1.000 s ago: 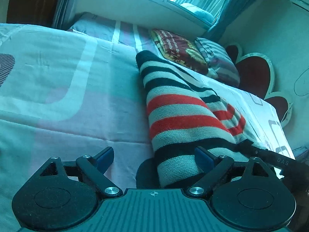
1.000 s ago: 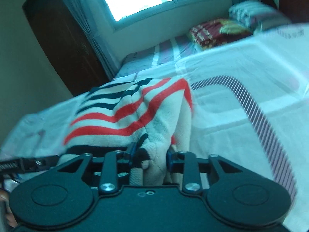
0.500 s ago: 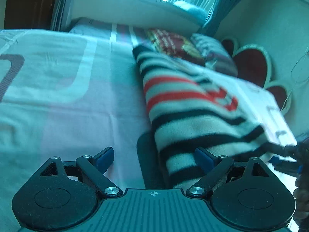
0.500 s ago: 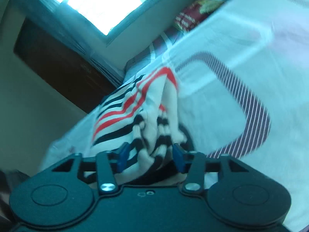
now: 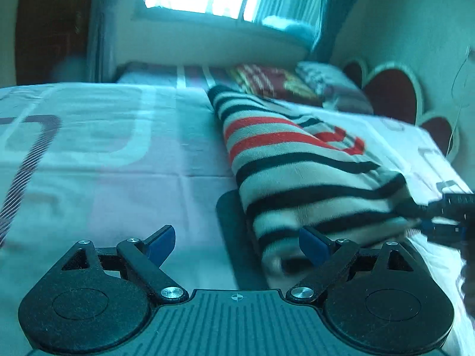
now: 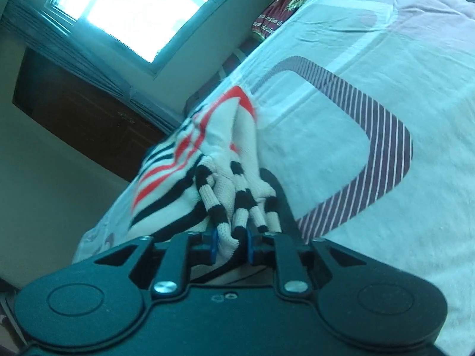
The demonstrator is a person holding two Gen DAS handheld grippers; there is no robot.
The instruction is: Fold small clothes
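A knitted garment [image 5: 297, 163] with white, black and red stripes lies lengthwise on the bed, right of centre in the left wrist view. My left gripper [image 5: 237, 243] hovers low at its near end, open, nothing between its blue pads [image 5: 161, 241]; the right pad sits against the garment's near edge. In the right wrist view my right gripper [image 6: 232, 244] is closing, its pads pinching a bunched end of the striped garment [image 6: 219, 160]. That right gripper [image 5: 421, 216] shows at the right edge of the left view, at the garment's corner. A dark flat piece [image 5: 230, 216] lies under the garment.
The bed sheet [image 5: 104, 163] is pale with rounded grey and striped patterns. Pillows [image 5: 276, 84] lie at the far end by a heart-shaped headboard [image 5: 392, 95]. A window [image 6: 124, 9] and a dark wooden door [image 6: 74, 124] stand beyond the bed.
The garment has come down from a raised hump to lie flatter. The right gripper rolled, loosened on the fabric, then closed again on the bunched end. The left gripper shifted along the bed, still open.
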